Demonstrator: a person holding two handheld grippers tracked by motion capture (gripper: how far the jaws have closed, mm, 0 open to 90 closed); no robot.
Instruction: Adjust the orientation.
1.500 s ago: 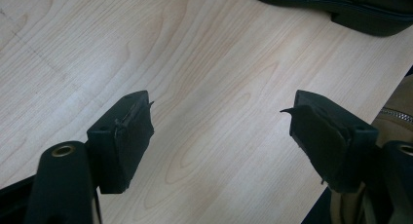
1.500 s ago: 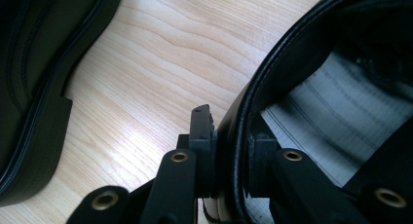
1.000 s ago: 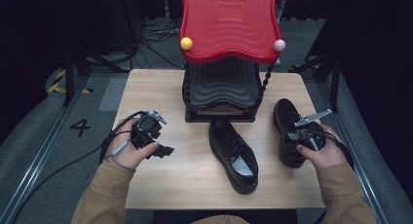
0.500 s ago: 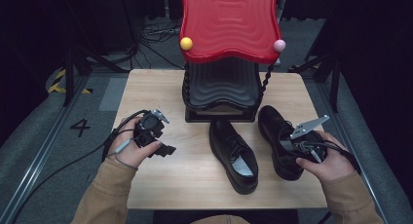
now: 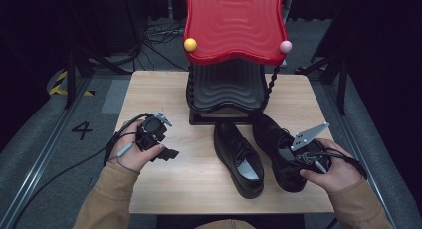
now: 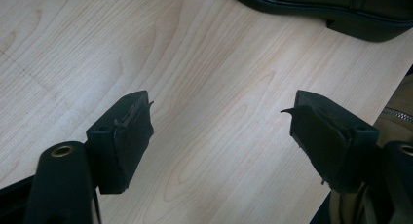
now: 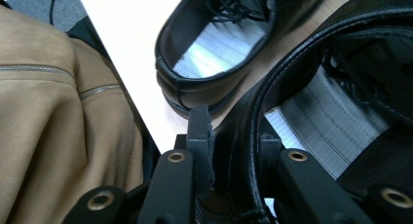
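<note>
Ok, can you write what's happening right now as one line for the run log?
right gripper: shut on heel rim of black leather lace-up shoe | left gripper: open over light wooden table | second black leather shoe: lying alongside

You have two black shoes (image 5: 239, 159) (image 5: 276, 149) on one wooden table (image 5: 149, 89), one red-topped stand (image 5: 233, 25) carrying two small balls, one yellow (image 5: 190, 44) and one pink (image 5: 285, 46), and two grippers (image 5: 171, 153) (image 5: 293, 157).
</note>
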